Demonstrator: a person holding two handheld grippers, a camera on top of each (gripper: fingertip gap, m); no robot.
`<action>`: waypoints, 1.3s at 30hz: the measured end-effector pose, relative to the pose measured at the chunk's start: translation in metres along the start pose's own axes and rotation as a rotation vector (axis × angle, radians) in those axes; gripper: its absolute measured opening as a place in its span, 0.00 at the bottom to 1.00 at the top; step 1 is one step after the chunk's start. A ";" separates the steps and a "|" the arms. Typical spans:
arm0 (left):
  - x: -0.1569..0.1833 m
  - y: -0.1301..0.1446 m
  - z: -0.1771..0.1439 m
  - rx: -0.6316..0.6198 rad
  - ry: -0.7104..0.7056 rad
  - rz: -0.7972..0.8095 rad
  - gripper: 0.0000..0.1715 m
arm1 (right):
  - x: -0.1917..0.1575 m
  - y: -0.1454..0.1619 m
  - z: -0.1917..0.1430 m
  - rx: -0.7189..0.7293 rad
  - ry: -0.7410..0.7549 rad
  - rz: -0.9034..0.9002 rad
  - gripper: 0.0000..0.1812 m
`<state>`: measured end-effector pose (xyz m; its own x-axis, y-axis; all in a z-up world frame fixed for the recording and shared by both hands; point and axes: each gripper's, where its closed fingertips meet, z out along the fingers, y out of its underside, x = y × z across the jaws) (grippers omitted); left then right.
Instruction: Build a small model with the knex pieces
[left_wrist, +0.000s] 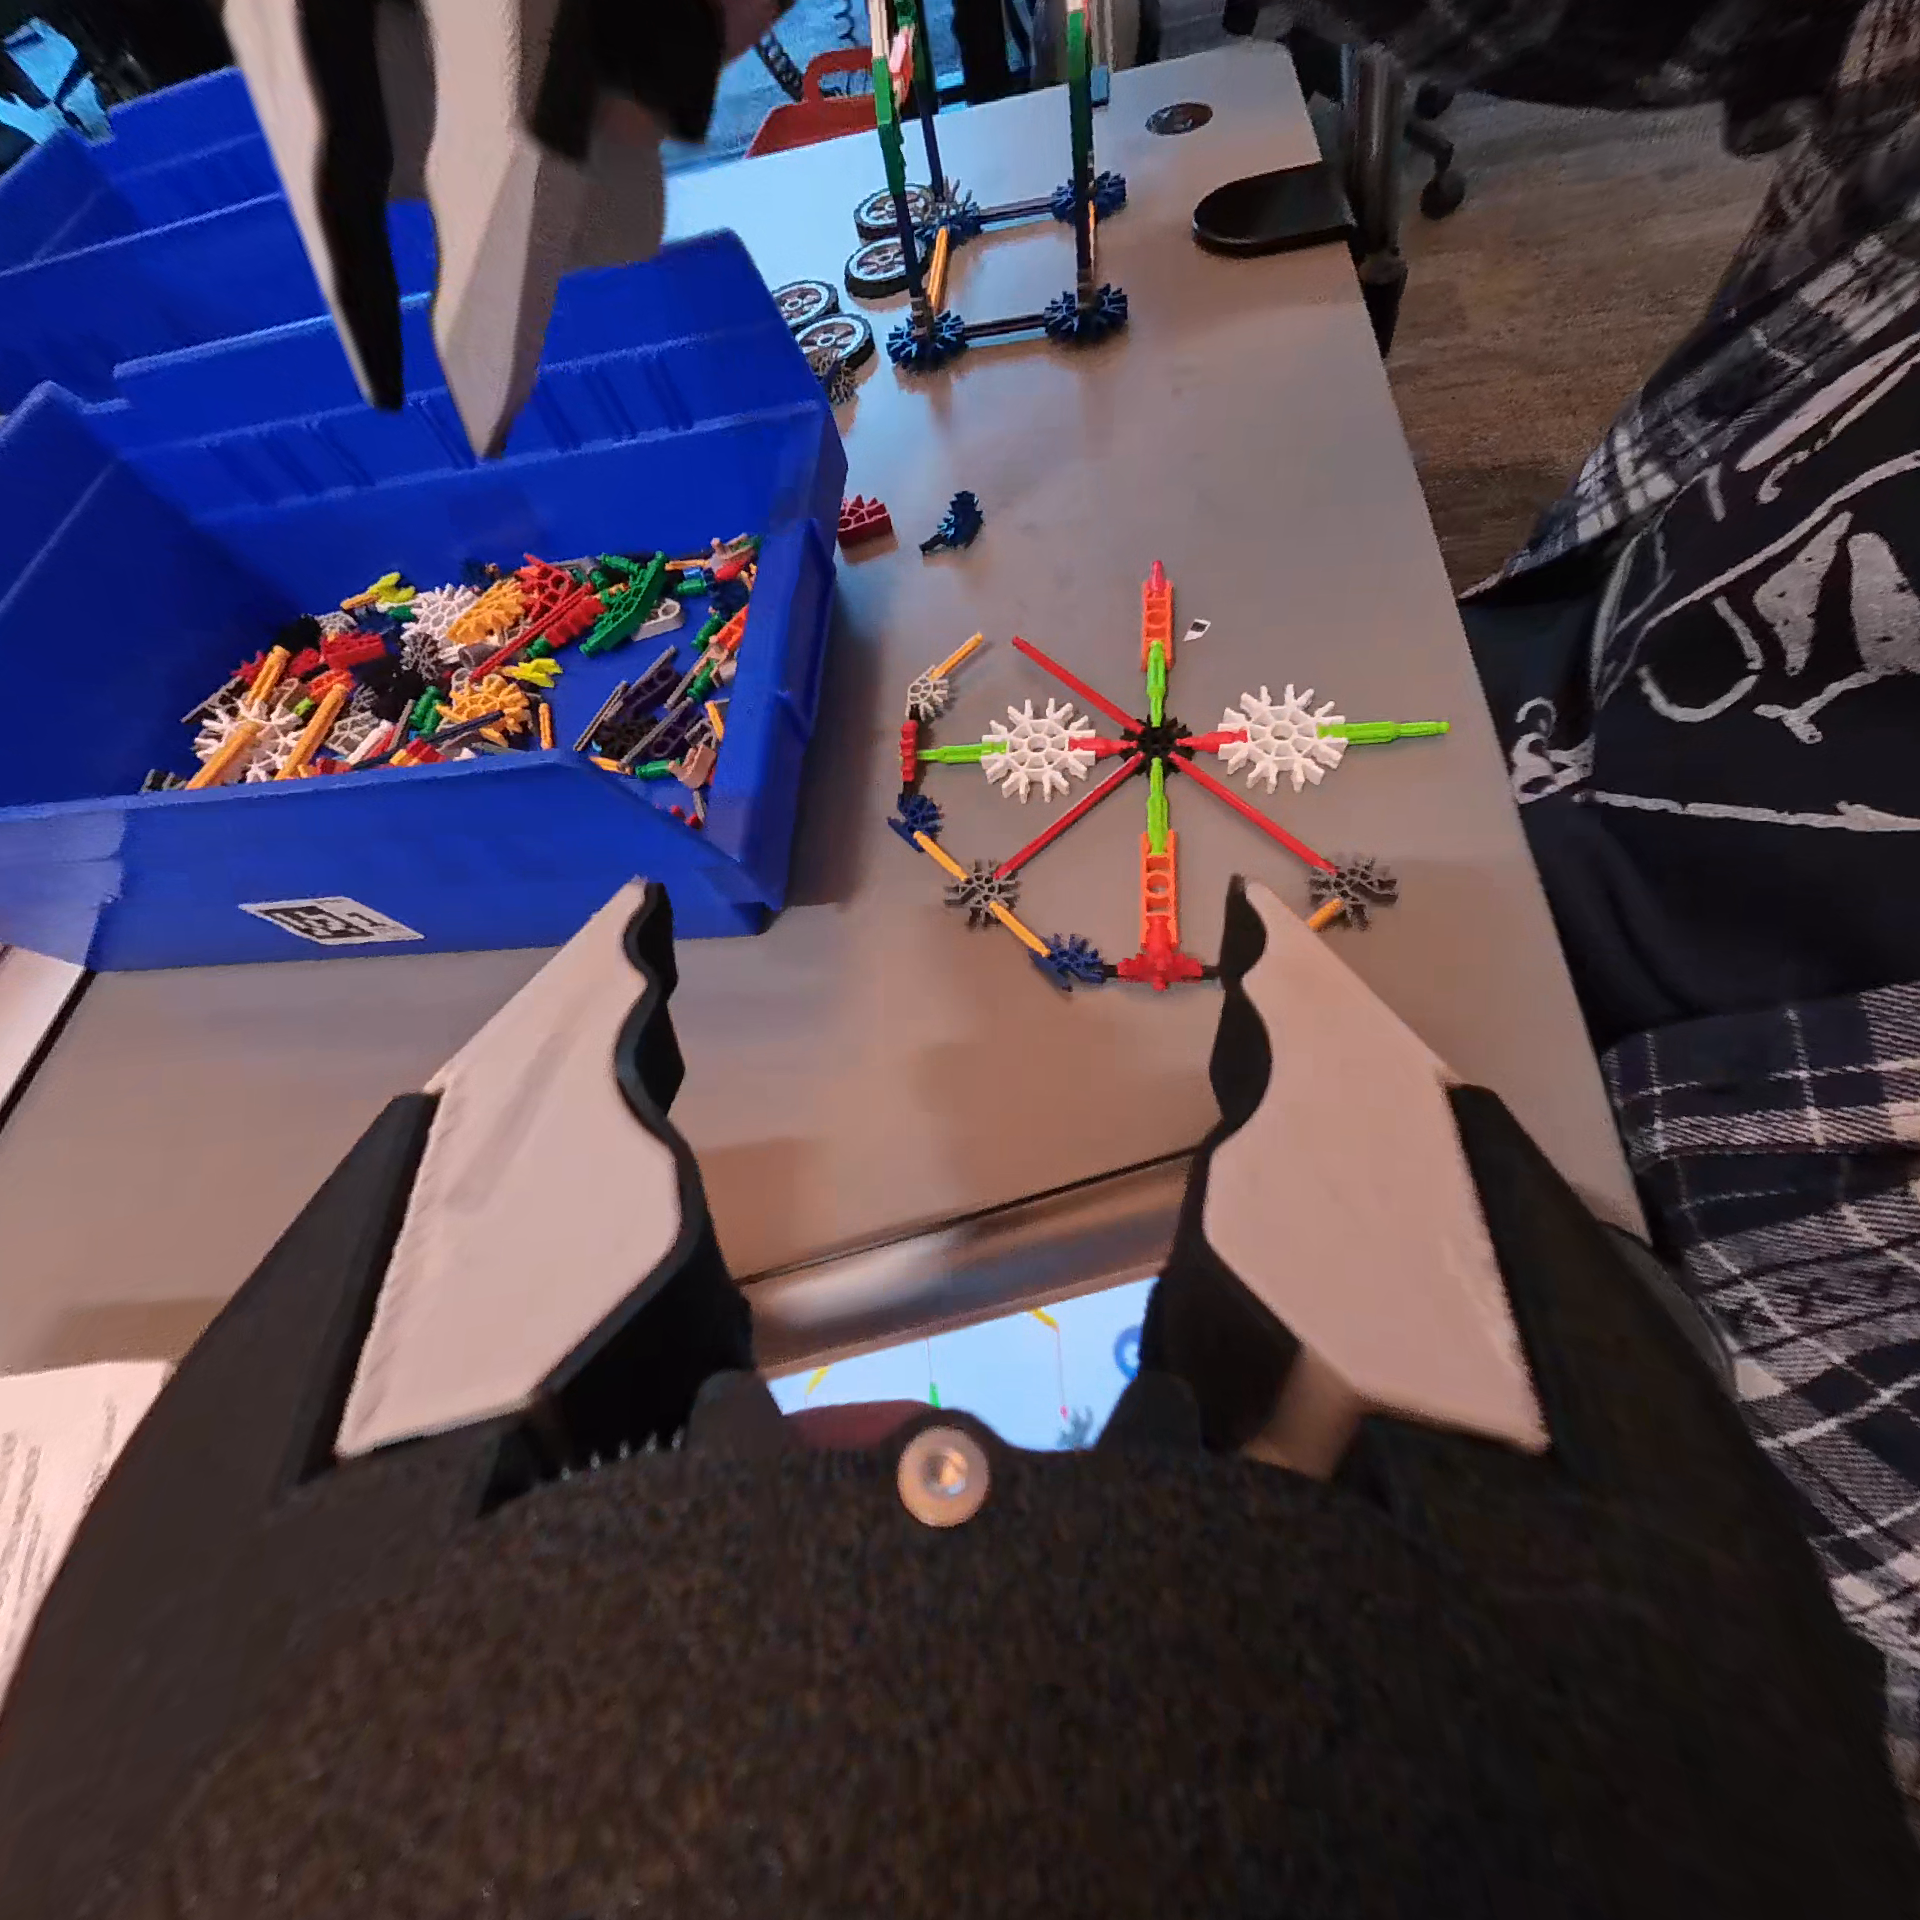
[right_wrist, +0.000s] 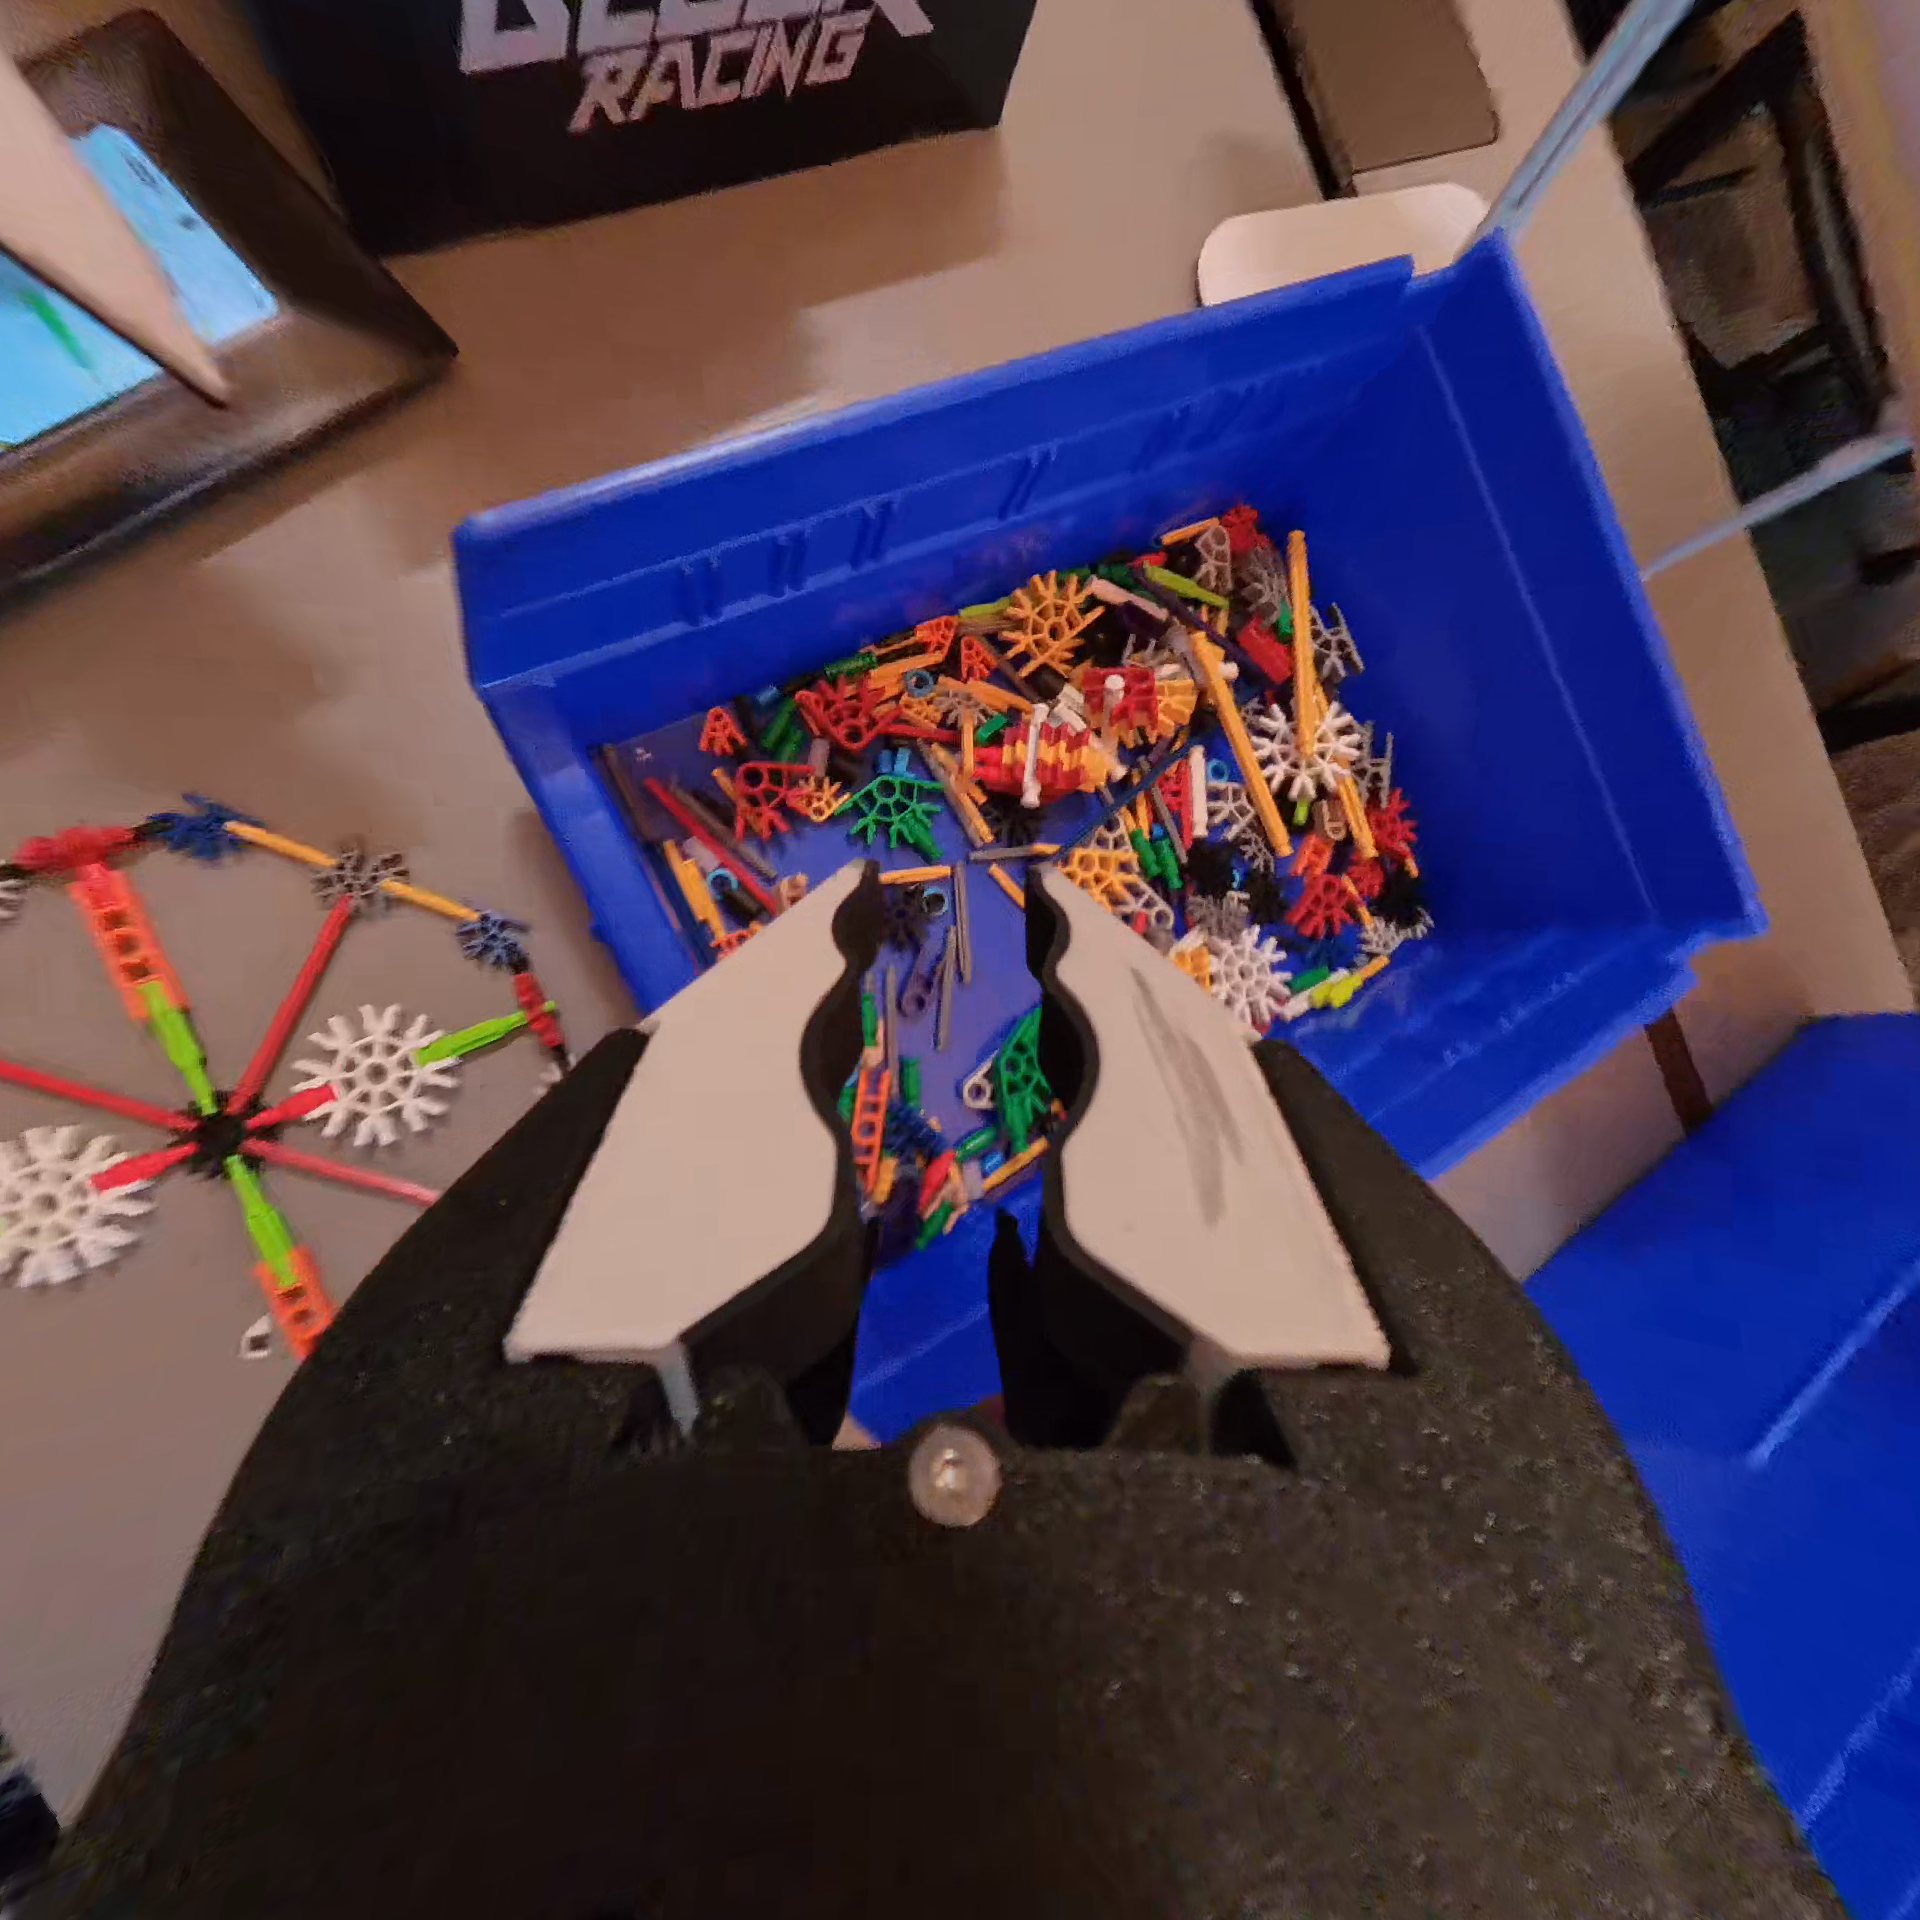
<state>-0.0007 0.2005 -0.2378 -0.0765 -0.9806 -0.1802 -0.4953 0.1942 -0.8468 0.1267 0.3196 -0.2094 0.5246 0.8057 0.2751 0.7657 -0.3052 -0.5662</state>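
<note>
Right tongs (right_wrist: 951, 883), narrowly parted and empty, are held over the blue plastic bin of mixed rod-and-connector pieces (right_wrist: 1538, 582); left tongs (left_wrist: 940, 904) are held wide and empty above the grey desk (left_wrist: 1195, 436), beside the flat spoked wheel of coloured rods and white snowflake connectors (left_wrist: 1153, 743).

Blue bin (right_wrist: 1538, 665) of multicoloured pieces (right_wrist: 1091, 790); white snowflake connectors (left_wrist: 1280, 738); plaid sleeve (left_wrist: 1787, 1195).

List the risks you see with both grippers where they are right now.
1. The right gripper hangs partly open over the blue bin of tangled loose pieces; closing there may catch several at once.
2. The left gripper is open, low beside the flat spoked wheel; a sideways move could nudge its rim connectors apart.
</note>
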 end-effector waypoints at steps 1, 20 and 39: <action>-0.002 -0.001 0.000 0.008 -0.001 -0.004 0.60 | 0.001 -0.003 0.011 -0.019 -0.028 -0.018 0.14; -0.012 0.008 0.007 0.017 -0.018 -0.020 0.60 | 0.055 0.030 0.023 -0.380 -0.218 -0.236 0.17; -0.010 0.012 0.009 0.011 0.005 -0.028 0.59 | 0.045 0.037 0.022 -0.392 -0.248 -0.304 0.18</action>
<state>0.0016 0.2124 -0.2504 -0.0673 -0.9859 -0.1534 -0.4876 0.1666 -0.8570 0.1702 0.3560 -0.2348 0.1914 0.9679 0.1629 0.9750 -0.1684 -0.1451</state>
